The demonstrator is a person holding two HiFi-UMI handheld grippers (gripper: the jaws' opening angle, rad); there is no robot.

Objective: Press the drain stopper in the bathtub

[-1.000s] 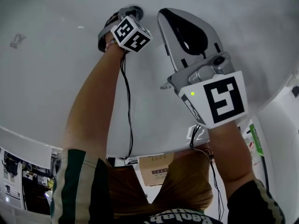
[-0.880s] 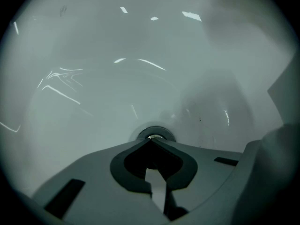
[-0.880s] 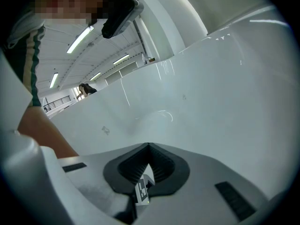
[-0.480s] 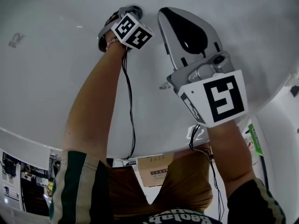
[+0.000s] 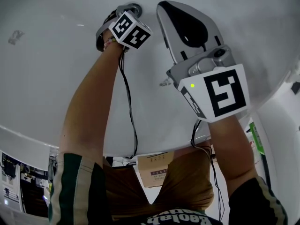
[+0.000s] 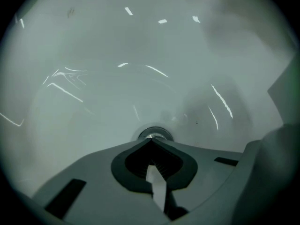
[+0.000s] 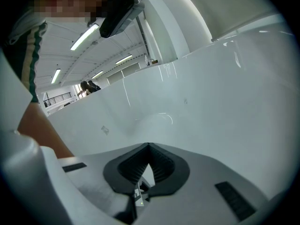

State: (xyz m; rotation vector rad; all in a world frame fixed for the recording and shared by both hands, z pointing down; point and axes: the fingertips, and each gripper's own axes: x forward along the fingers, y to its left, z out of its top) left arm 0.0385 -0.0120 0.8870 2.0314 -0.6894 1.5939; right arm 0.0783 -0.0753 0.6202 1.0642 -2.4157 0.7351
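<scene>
Low in the white glossy bathtub [image 5: 51, 78], your left gripper [image 5: 127, 9] has its tip right at the round metal drain stopper [image 6: 153, 134], which lies just beyond the jaws; you can't tell whether they touch. Your right gripper [image 5: 163, 4] lies just right of the left one, beside the stopper and apart from it, over bare tub surface.

Glossy smooth white bathtub [image 5: 56, 78], shiny metal drain stopper [image 6: 154, 134], matt grey plastic right tool [image 7: 149, 145], its ribbed dark pads [image 7: 161, 166].

The right gripper [image 5: 162, 5] is grey with black-lined jaws.
</scene>
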